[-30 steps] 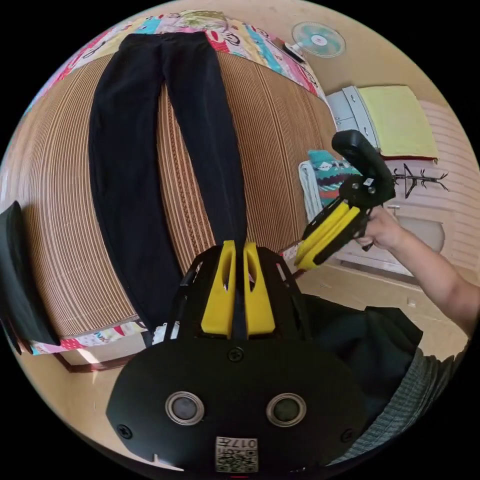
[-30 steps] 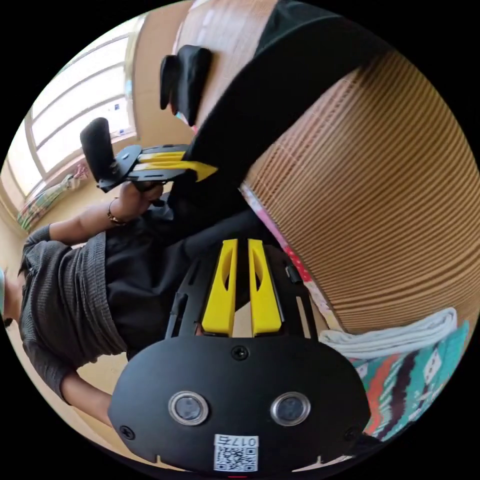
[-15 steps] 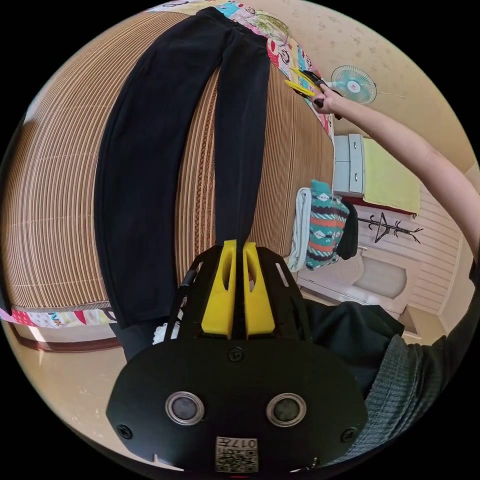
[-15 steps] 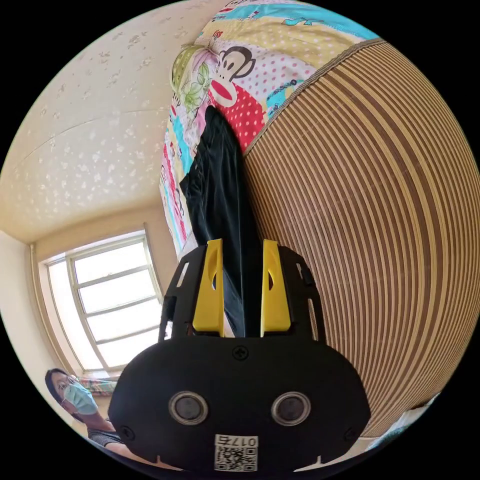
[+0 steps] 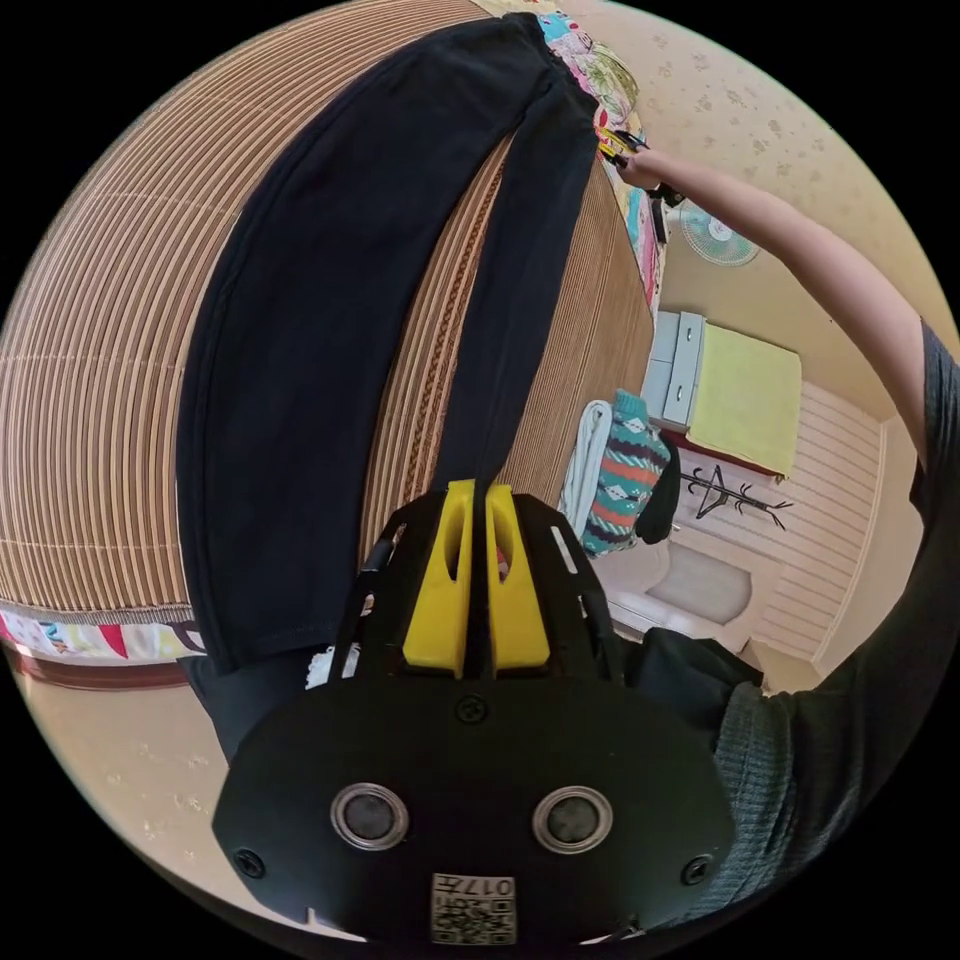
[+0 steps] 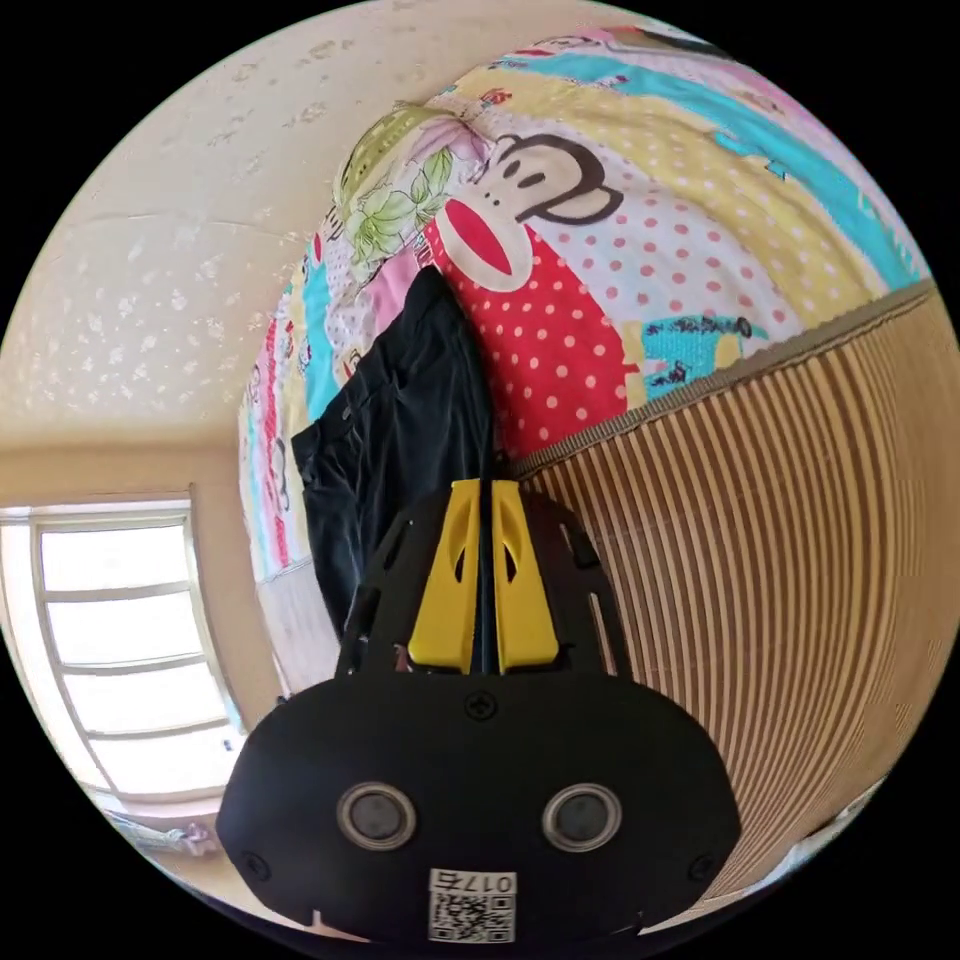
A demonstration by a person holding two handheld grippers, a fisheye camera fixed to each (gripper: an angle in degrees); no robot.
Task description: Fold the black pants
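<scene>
The black pants (image 5: 300, 330) lie stretched full length on a bamboo mat (image 5: 90, 380) over the bed. In the left gripper view my left gripper (image 5: 476, 492) is shut on the hem of the leg nearer the bed's side; the other leg's hem hangs at the mat's edge. Far up the same view, my right gripper (image 5: 606, 143) meets the waist end, held by the person's outstretched arm (image 5: 800, 260). In the right gripper view the right gripper (image 6: 480, 490) is shut on the waistband edge of the pants (image 6: 400, 440), beside the mat (image 6: 800, 520).
A colourful cartoon-print sheet (image 6: 640, 230) lies under the mat. Folded towels and a patterned knit (image 5: 618, 470) are stacked by the bed. A fan (image 5: 722, 240), drawers with a yellow cloth (image 5: 740, 400) and a window (image 6: 110, 640) stand around. The person's grey-sleeved body (image 5: 830, 720) is at right.
My right gripper travelled from near the hem end up to the waistband, opened around it, and has now shut on it. The left gripper kept its hold on the hem.
</scene>
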